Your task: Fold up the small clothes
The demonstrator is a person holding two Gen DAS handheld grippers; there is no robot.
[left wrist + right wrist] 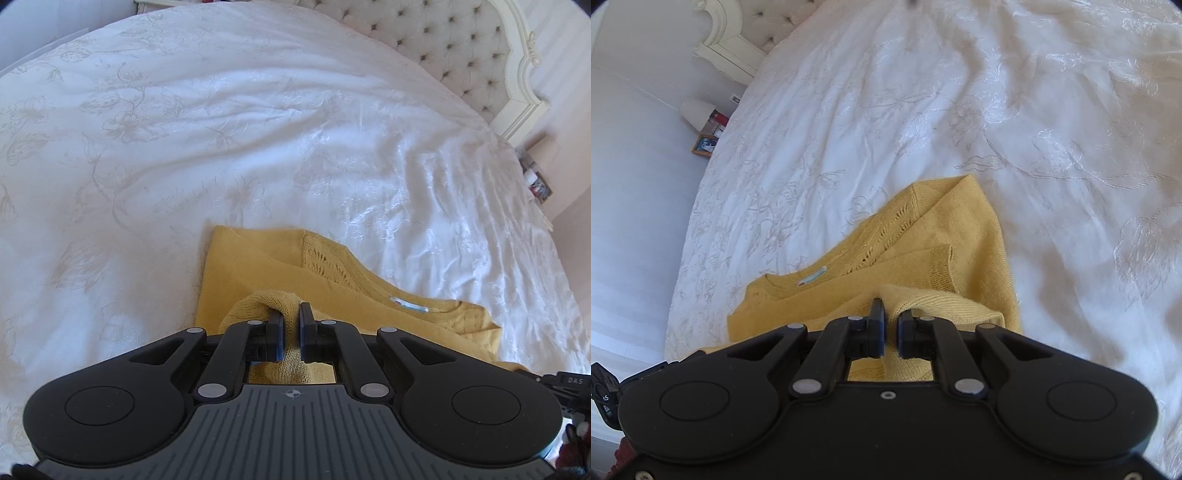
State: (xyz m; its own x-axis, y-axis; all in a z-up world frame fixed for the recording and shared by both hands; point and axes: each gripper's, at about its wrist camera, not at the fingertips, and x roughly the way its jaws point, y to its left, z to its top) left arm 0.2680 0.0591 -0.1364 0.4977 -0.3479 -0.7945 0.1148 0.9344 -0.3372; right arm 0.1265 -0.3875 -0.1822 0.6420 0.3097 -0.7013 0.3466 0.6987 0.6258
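Observation:
A mustard-yellow knitted sweater (258,273) lies partly folded on the white bedspread, its neck label (410,304) showing. My left gripper (291,312) is shut on a bunched hem edge of the knit, lifted over the flat part. In the right wrist view the same sweater (960,229) spreads ahead, a folded sleeve cuff (940,267) lying across it. My right gripper (891,314) is shut on another stretch of the yellow hem, which drapes over its right finger. The cloth under both grippers is hidden by their bodies.
The white embroidered bedspread (221,129) covers the whole bed. A tufted headboard (443,40) with a cream frame stands at the far end. A bedside table with a lamp (696,110) and small items sits beside the bed. The other gripper's edge (565,384) shows at right.

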